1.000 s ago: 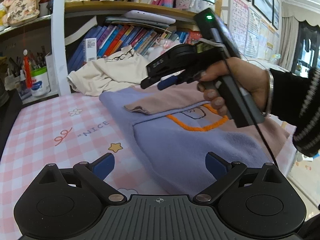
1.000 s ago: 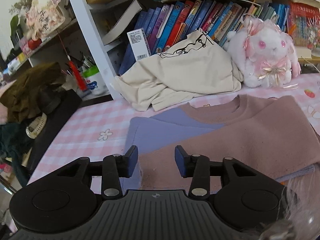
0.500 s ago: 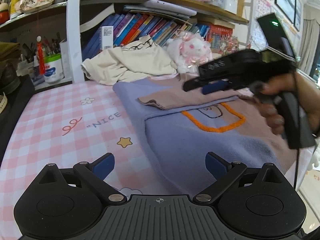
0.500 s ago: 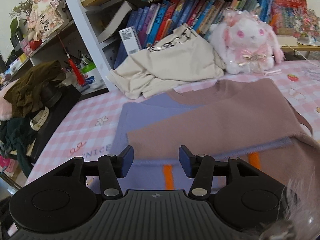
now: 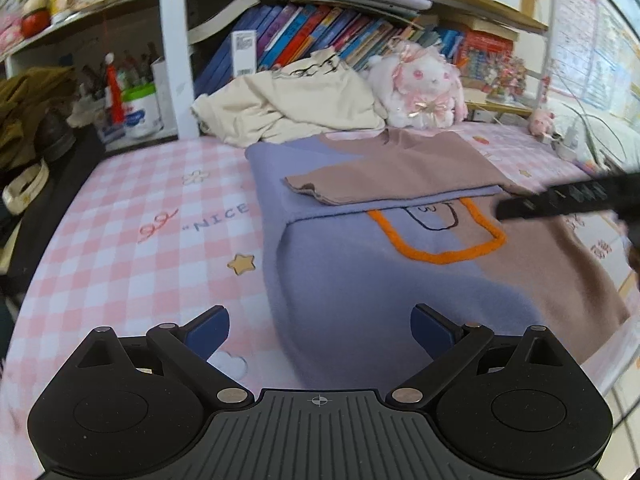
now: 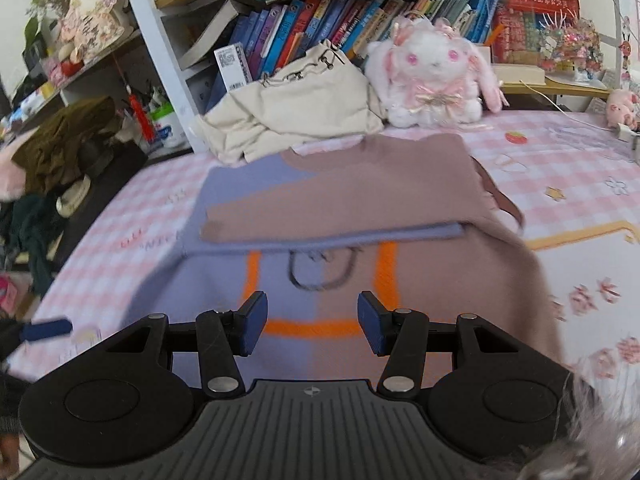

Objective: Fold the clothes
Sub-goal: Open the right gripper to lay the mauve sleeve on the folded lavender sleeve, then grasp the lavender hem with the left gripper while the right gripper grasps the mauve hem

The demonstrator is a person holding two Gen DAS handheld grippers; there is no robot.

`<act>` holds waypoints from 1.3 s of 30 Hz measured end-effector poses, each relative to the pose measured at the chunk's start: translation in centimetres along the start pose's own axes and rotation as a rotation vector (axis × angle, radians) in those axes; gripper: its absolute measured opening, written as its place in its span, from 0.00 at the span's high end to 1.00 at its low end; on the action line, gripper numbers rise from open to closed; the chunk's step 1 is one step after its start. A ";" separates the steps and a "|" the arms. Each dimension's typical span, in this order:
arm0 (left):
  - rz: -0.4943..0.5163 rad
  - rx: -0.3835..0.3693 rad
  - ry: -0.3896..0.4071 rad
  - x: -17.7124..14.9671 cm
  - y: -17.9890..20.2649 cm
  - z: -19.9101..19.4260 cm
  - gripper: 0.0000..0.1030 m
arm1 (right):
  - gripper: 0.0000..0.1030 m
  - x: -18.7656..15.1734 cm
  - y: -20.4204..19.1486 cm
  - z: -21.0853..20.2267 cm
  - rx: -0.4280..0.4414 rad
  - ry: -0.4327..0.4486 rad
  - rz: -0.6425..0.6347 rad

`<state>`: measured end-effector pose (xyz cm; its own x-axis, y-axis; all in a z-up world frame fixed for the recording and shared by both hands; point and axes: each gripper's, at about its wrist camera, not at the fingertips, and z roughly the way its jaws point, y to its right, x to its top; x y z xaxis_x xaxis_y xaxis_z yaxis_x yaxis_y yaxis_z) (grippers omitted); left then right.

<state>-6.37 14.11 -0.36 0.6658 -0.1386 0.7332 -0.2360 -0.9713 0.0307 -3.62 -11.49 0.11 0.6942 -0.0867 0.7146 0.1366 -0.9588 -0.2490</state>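
A purple and mauve sweater with an orange outline lies on the pink checked table, both sleeves folded across its upper half. It also shows in the right wrist view. My left gripper is open and empty over the sweater's near left hem. My right gripper is open and empty above the sweater's lower middle. In the left wrist view it shows as a blurred black bar at the right edge.
A crumpled cream garment and a white plush rabbit lie at the back against a bookshelf. Dark clothes pile at the left. A cup of pens stands back left.
My right gripper has drawn back from the folded sleeves toward the near hem and opened wider. My left gripper stayed open and shifted slightly.
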 end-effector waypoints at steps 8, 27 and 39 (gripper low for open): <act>-0.203 0.083 -0.065 -1.3 2.1 -1.3 0.06 | 0.53 -2.6 7.3 -5.0 -0.033 -0.069 0.005; -0.365 0.277 -0.138 -5.2 4.2 -1.3 0.53 | 0.71 -6.5 15.4 -5.9 0.087 -0.188 0.013; -0.359 0.314 -0.111 -4.7 5.1 -1.5 0.97 | 0.90 -6.3 15.0 -5.4 0.107 -0.149 -0.045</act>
<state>-11.76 10.14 -2.67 0.7414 0.2127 0.6365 0.2358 -0.9705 0.0496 -9.73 -26.80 -4.56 0.7815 0.0045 0.6239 0.2386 -0.9261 -0.2923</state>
